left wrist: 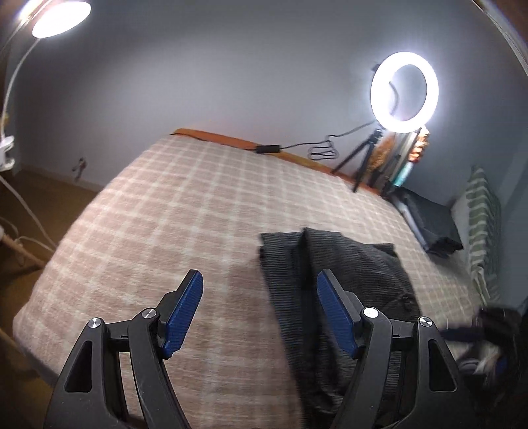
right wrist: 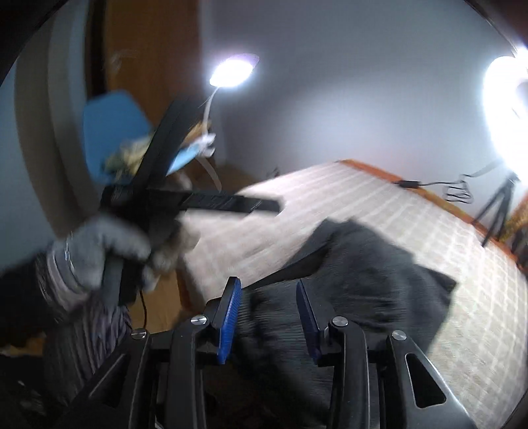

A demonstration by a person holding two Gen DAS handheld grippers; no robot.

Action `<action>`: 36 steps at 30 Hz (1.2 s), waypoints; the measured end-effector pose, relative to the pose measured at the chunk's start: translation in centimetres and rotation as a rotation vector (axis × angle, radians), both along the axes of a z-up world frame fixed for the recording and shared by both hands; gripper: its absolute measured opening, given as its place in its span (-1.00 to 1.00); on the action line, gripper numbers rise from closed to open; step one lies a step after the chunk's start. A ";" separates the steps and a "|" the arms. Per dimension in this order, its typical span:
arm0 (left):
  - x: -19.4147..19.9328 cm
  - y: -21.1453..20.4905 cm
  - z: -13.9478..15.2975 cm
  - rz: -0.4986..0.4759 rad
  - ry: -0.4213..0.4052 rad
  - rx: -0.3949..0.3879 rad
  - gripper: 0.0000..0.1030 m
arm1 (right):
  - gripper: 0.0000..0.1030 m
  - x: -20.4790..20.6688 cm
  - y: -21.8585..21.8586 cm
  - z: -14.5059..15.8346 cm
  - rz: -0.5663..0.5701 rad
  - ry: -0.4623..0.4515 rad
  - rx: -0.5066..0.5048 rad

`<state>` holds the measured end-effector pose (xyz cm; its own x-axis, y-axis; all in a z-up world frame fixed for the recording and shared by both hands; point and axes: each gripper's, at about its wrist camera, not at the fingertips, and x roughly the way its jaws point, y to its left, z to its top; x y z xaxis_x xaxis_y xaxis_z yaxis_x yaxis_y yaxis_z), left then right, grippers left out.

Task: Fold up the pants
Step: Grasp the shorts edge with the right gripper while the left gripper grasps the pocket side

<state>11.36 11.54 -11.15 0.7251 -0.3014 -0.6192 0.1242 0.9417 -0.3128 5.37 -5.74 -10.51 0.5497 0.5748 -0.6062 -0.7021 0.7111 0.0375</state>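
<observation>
Dark grey ribbed pants [left wrist: 333,283] lie folded in a heap on the pink checked bedspread [left wrist: 171,211]. My left gripper [left wrist: 259,280] is open and empty, raised above the bed, with its right finger over the pants' left edge. In the right wrist view the pants [right wrist: 363,280] lie just ahead of my right gripper [right wrist: 267,290], which is open and empty above them. The left gripper [right wrist: 217,201], held by a gloved hand [right wrist: 99,250], shows at the left of that blurred view.
A ring light [left wrist: 404,87] on a tripod stands at the bed's far edge with a cable [left wrist: 321,150]. A lamp [left wrist: 61,16] hangs at the upper left. Dark folded clothes [left wrist: 429,221] and a green striped pillow [left wrist: 481,217] lie at the right.
</observation>
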 end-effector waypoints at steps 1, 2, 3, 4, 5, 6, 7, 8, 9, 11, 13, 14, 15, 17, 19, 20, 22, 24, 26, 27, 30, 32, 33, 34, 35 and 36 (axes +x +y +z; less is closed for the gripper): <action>-0.1 -0.6 0.1 -0.021 -0.003 -0.002 0.38 | -0.26 0.8 -1.3 0.4 -0.035 0.002 0.015; -0.4 -1.5 0.1 -0.051 -0.003 -0.008 0.39 | -0.24 1.8 -2.8 0.7 -0.078 0.005 0.031; -0.6 -2.1 0.1 -0.071 0.001 -0.014 0.38 | -0.21 3.4 -4.8 0.8 -0.143 0.019 0.050; -0.8 -2.7 0.0 -0.090 0.006 -0.020 0.39 | -0.10 4.4 -6.0 0.7 -0.186 0.034 0.067; -1.0 -3.5 -0.3 -0.120 0.019 -0.029 0.39 | 0.08 5.7 -7.3 0.5 -0.231 0.058 0.091; -1.2 -4.0 -0.6 -0.140 0.030 -0.033 0.39 | 0.12 7.4 -9.1 -0.1 -0.282 0.100 0.134; -1.3 -4.4 -0.9 -0.155 0.043 -0.034 0.39 | 0.12 8.7 -10.4 -0.5 -0.318 0.135 0.167; -1.6 -4.9 -1.3 -0.171 0.058 -0.031 0.39 | 0.12 10.7 -12.1 -1.4 -0.365 0.196 0.222; -1.7 -5.4 -1.9 -0.187 0.082 -0.024 0.39 | 0.12 12.0 -13.0 -2.1 -0.387 0.236 0.260; -1.8 -5.9 -2.9 -0.202 0.117 -0.015 0.39 | 0.12 14.9 -14.4 -4.2 -0.431 0.318 0.312; -2.0 -6.2 -3.7 -0.212 0.146 -0.017 0.39 | 0.12 16.6 -15.0 -5.9 -0.441 0.388 0.343; -2.0 -6.3 -4.0 -0.215 0.154 -0.014 0.36 | 0.12 17.5 -15.3 -6.9 -0.446 0.428 0.372; -2.1 -6.5 -4.3 -0.220 0.162 -0.005 0.34 | 0.12 17.9 -15.4 -7.6 -0.436 0.460 0.402; -2.2 -6.9 -4.6 -0.227 0.168 0.004 0.20 | 0.07 18.4 -15.7 -8.6 -0.408 0.519 0.474; -2.4 -7.0 -4.9 -0.238 0.175 -0.018 -0.22 | -0.30 18.8 -15.4 -9.6 -0.374 0.551 0.521; -2.5 -6.9 -4.9 -0.232 0.171 -0.018 -0.43 | -0.48 18.8 -15.1 -9.7 -0.370 0.549 0.510; -2.9 -6.8 -4.7 -0.218 0.147 0.000 -0.68 | -0.64 18.7 -14.6 -9.5 -0.363 0.517 0.485; -3.7 -6.1 -4.1 -0.186 0.117 -0.028 -0.73 | -0.74 18.9 -13.8 -8.5 -0.345 0.477 0.463; -4.6 -5.9 -3.9 -0.162 0.096 -0.030 -0.74 | -0.79 19.1 -12.7 -7.4 -0.318 0.430 0.433; -5.2 -5.9 -4.1 -0.161 0.087 -0.028 -0.74 | -0.80 19.3 -11.7 -7.1 -0.302 0.398 0.393; -5.6 -5.8 -5.0 -0.149 0.097 -0.005 -0.74 | -0.82 20.1 -9.3 -7.9 -0.309 0.353 0.242; -5.7 -5.3 -5.2 -0.142 0.102 -0.035 -0.74 | -0.78 20.1 -8.4 -8.4 -0.308 0.322 0.176; -5.6 -5.3 -5.2 -0.147 0.111 -0.040 -0.74 | -0.74 20.0 -8.2 -8.4 -0.307 0.314 0.157; -5.6 -5.3 -5.0 -0.155 0.119 -0.035 -0.73 | -0.60 19.9 -8.2 -8.1 -0.310 0.317 0.148; -5.7 -5.3 -4.5 -0.158 0.119 -0.018 -0.69 | -0.40 20.0 -8.5 -7.7 -0.327 0.308 0.143; -5.9 -5.2 -4.1 -0.161 0.118 -0.008 -0.69 | -0.31 19.5 -8.8 -7.0 -0.345 0.280 0.138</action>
